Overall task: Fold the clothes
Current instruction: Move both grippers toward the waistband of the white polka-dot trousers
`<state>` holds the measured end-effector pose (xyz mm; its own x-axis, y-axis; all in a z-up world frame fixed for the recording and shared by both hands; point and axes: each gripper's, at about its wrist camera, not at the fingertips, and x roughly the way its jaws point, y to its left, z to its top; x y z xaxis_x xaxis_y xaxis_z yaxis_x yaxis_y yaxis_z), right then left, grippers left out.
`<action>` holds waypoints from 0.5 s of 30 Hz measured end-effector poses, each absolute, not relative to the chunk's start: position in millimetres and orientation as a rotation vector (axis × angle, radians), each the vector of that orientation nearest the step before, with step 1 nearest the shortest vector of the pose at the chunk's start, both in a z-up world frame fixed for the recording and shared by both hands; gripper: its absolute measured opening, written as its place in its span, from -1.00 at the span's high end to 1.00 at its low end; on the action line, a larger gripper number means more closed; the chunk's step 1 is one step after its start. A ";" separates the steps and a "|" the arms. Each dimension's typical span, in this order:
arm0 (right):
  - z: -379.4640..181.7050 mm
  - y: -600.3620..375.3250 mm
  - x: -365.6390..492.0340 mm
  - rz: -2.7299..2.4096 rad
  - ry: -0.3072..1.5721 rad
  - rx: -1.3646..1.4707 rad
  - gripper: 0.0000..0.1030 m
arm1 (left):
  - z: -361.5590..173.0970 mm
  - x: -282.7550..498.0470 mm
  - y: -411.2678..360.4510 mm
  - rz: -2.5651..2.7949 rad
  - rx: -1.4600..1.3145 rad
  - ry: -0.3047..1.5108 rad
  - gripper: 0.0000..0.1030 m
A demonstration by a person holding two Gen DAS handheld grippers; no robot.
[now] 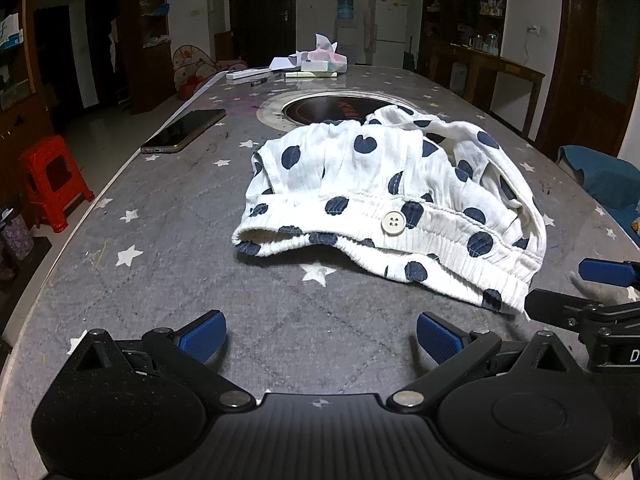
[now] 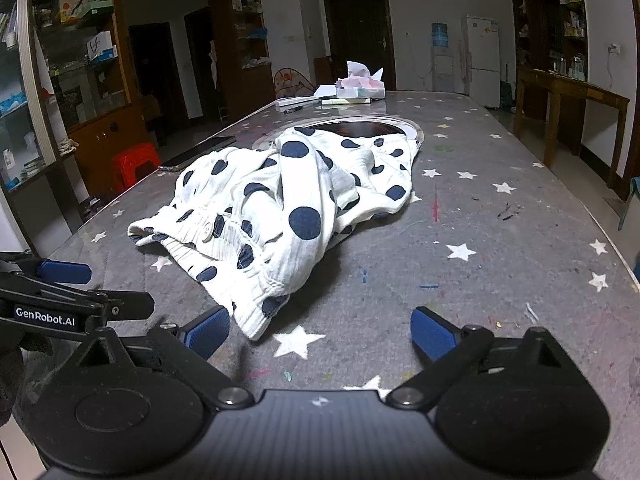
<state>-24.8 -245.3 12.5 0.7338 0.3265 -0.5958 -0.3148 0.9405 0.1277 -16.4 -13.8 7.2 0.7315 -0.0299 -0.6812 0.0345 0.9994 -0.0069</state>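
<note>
Spread left gripper [image 1: 320,338] faces crumpled garment [image 1: 384,204].

A garment [image 1: 384,200] lies mid-table [image 1: 160,240], phone [image 1: 184,130] to its left.

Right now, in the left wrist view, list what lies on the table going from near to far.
Left tool → polka-dot garment → phone → round inset plate → marker → tissue box.
</note>
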 end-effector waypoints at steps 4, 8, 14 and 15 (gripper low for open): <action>12.9 -243.8 -23.0 0.355 0.661 0.017 -0.89 | 8.2 -13.4 -13.9 -0.035 0.005 0.747 -1.00; 13.3 -242.3 -21.2 0.357 0.664 0.016 -0.86 | 9.1 -10.4 -12.9 -0.034 0.007 0.745 -1.00; 13.7 -239.8 -16.0 0.363 0.671 0.016 -0.78 | 9.6 -2.2 -9.1 -0.026 0.008 0.746 -1.00; 13.9 -239.3 -14.7 0.367 0.673 0.015 -0.77 | 9.8 -0.5 -7.9 -0.024 0.008 0.745 -1.00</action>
<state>-14.7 -239.3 13.9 0.7204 0.3370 -0.6061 -0.3272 0.9358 0.1314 -0.5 -7.9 9.8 0.7349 -0.0193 -0.6779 0.0247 0.9997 -0.0017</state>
